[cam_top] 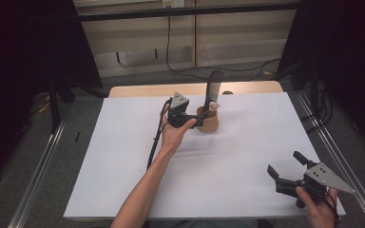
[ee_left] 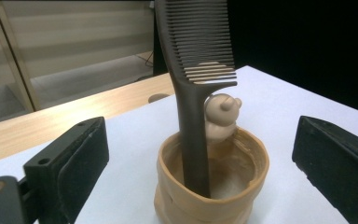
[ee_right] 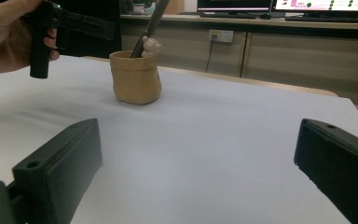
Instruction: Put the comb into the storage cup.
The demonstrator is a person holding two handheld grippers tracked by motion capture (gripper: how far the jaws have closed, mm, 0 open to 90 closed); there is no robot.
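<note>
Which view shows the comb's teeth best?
The left gripper view: the comb stands close, teeth sharp, handle down in the cup. The high view shows it small and dark; the right gripper view shows just its handle.

A fixed high camera looks forward and down over the white-covered desk [cam_top: 228, 156] from the person's side, taking in the whole top, the floor and the far wall. The camera on the left hand-held gripper [cam_top: 197, 120] sits very close to the tan cup [ee_left: 212, 186], looking level past its comb [ee_left: 193, 84] toward the desk's far edge. The camera on the right hand-held gripper [cam_top: 285, 167] looks low across the desk from its near right corner, with the cup [ee_right: 135, 77] well off. All three views share cup and comb.
</note>
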